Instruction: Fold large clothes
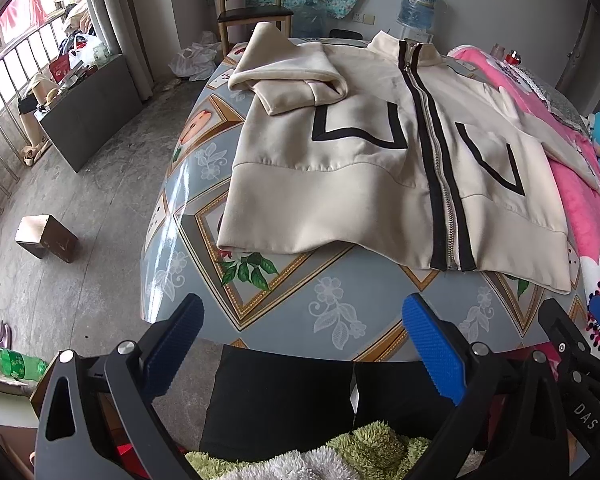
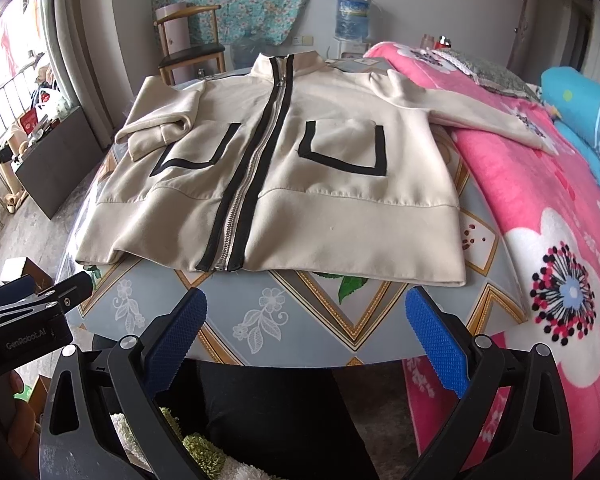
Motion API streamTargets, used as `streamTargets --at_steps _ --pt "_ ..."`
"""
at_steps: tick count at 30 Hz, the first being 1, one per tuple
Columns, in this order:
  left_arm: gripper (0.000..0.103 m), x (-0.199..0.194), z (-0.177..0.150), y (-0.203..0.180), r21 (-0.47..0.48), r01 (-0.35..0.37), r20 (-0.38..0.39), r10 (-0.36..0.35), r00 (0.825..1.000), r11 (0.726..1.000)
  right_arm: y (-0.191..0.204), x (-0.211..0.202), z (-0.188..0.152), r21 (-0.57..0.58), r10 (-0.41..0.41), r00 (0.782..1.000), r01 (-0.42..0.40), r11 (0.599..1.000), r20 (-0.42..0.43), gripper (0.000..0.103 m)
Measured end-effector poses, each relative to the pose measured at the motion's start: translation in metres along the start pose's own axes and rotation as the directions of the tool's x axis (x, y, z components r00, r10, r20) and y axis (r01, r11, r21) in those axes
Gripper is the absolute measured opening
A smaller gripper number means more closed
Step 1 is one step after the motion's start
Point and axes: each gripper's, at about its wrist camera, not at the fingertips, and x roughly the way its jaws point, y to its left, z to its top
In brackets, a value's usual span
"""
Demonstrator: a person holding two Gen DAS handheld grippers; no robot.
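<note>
On the table [image 2: 300, 320], jacket [image 2: 320, 220] lies collar away, zipper lengthwise; both hand-held grippers [image 1: 300, 344] [image 2: 306, 340] wide open, empty.

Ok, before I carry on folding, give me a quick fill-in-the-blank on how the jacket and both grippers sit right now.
1. The cream jacket lies on the table with its zipper ____.
2. One sleeve is folded onto the body; the other sleeve stretches onto the ____ blanket.
3. The left gripper and right gripper are both ____, holding nothing.

Missing words: closed; pink; open
</note>
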Motion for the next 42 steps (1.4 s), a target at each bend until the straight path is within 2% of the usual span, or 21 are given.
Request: streamTargets --at_steps 7,16,22,24,27,29,32,36,42 --pt "0.098 0.006 0.005 0.014 -0.024 0.03 0.067 -0.028 0.997 0.999 -0.009 -0.003 0.006 0.004 -0.018 0.999 0.018 1.0 0.031 0.096" --pt "0.098 0.013 0.024 0.051 -0.057 0.094 0.166 -0.084 0.983 0.994 -0.041 0.011 0.021 0.052 -0.072 0.996 0.069 0.996 0.046 0.096" --pt "0.098 0.025 0.045 0.074 -0.079 0.1 0.191 -0.083 0.978 0.992 -0.074 0.031 0.029 0.143 -0.099 0.995 0.096 0.985 0.02 0.096" --pt "0.098 0.028 0.049 0.079 -0.08 0.121 0.193 -0.104 0.976 0.989 -0.083 0.035 0.03 0.161 -0.116 0.993 0.111 0.981 0.023 0.096" --pt "0.098 0.033 0.057 0.084 -0.095 0.194 0.202 -0.172 0.964 0.976 -0.094 0.04 0.032 0.179 -0.116 0.993 0.111 0.978 0.015 0.096" --pt "0.098 0.036 0.061 0.084 -0.094 0.183 0.198 -0.162 0.967 0.979 -0.106 0.046 0.033 0.195 -0.11 0.994 0.106 0.975 0.009 0.096" --pt "0.098 0.044 0.065 0.076 -0.05 0.134 0.177 -0.124 0.976 0.99 -0.131 0.055 0.036 0.256 -0.067 0.998 0.065 0.965 0.001 0.096" --pt "0.098 0.054 0.064 0.073 -0.007 0.075 0.184 -0.073 0.98 0.997 -0.165 0.077 0.035 0.362 0.054 0.997 -0.032 0.932 -0.051 0.096" --pt "0.098 0.07 0.067 0.086 -0.052 0.102 0.165 -0.092 0.982 0.993 -0.178 0.098 0.033 0.428 0.197 0.977 -0.144 0.892 -0.081 0.082"
